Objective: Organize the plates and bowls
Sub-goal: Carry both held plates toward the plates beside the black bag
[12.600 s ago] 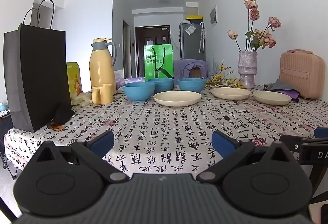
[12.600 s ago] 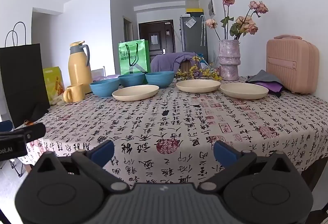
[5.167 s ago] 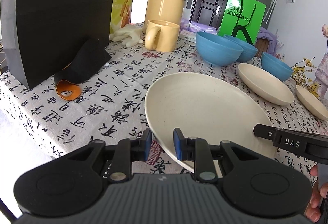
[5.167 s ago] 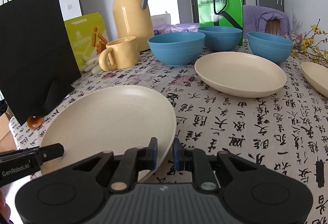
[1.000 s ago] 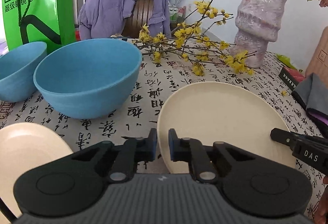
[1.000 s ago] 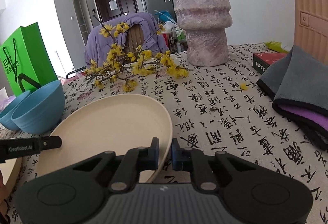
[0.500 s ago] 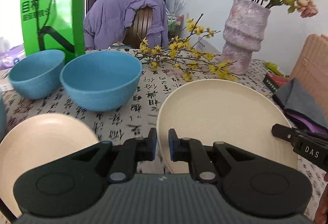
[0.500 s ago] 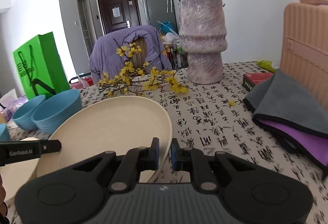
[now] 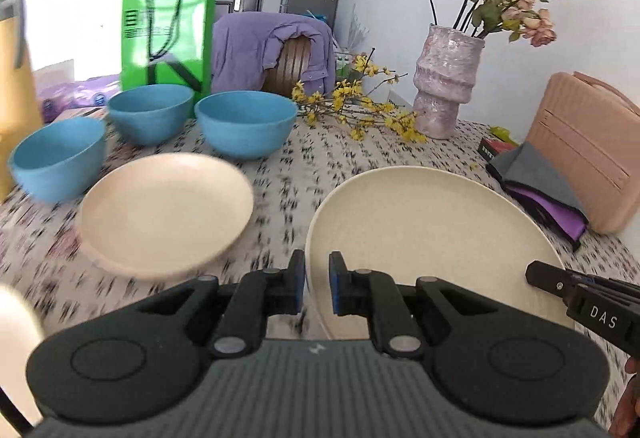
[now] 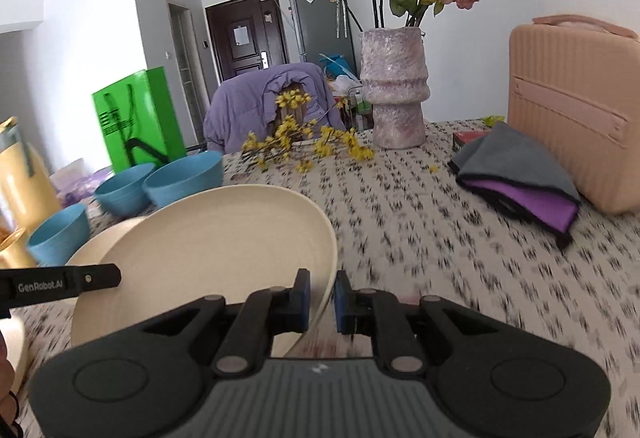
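Two grippers pinch one cream plate [image 9: 432,230] by opposite rims, the left gripper [image 9: 317,286] and right gripper [image 10: 319,296] both clamped narrow on thin edges, holding it above the table [image 10: 440,230]. If the hands drift apart or tilt unevenly, a rim could slip out. The carried plate might also clip the other plate [image 9: 166,211] or the blue bowls [image 9: 246,129] nearby.

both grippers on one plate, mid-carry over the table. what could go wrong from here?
1. The left gripper and right gripper each pinch only the thin rim of the cream plate at opposite edges; if the hands drift apart or twist, a rim may slip out.
2. A second cream plate and three blue bowls sit close on the left; a low carry could clip them.
3. The yellow flower sprigs and vase lie just beyond and could be snagged.
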### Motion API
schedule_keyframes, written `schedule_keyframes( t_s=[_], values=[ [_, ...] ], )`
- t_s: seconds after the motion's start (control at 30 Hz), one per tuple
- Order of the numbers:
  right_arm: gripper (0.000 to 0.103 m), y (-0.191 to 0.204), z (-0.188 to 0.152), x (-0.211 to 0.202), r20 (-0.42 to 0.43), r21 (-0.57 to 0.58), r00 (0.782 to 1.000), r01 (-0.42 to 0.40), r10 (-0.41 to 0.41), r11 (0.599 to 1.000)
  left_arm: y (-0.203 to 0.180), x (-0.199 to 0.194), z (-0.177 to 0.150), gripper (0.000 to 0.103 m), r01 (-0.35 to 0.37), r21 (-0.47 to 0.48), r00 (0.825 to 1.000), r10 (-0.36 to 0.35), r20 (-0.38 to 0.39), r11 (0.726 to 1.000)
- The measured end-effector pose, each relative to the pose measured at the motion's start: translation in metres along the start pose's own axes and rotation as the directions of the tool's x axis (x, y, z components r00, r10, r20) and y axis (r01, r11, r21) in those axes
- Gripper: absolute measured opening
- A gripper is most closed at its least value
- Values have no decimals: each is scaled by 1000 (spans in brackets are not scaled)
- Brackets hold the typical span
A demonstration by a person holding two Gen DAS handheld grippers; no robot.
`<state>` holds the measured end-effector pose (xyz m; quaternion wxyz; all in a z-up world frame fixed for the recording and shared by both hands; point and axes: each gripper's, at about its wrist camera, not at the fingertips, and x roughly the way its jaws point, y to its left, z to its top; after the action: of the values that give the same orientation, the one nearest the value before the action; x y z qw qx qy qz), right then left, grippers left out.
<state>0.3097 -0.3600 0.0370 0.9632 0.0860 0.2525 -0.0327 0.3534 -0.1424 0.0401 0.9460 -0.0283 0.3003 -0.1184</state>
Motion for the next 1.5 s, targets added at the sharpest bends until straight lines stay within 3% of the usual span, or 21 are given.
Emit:
schedule_keyframes(
  t_s=[0.23,0.57,0.9,1.5],
  values=[
    [13,10,-53,-55,-30,2,998,-47,48,999,8,-68,-60,12,-32,-16,999,32,27,999],
    [13,55,-109,-97,-66,-60,987,-153,149,986,40,-142,-132,13,-175,-51,984,177,32,983],
    [13,109,-114,-90,-99,-137,960,-274,262,952,81,-173,-138,13,-281,-149,955,292,60,948],
    [14,213,-86,-47,-146,-245,920,-390,364,888,168,-184,-118,13,-372,-306,908,412,75,876]
  ],
)
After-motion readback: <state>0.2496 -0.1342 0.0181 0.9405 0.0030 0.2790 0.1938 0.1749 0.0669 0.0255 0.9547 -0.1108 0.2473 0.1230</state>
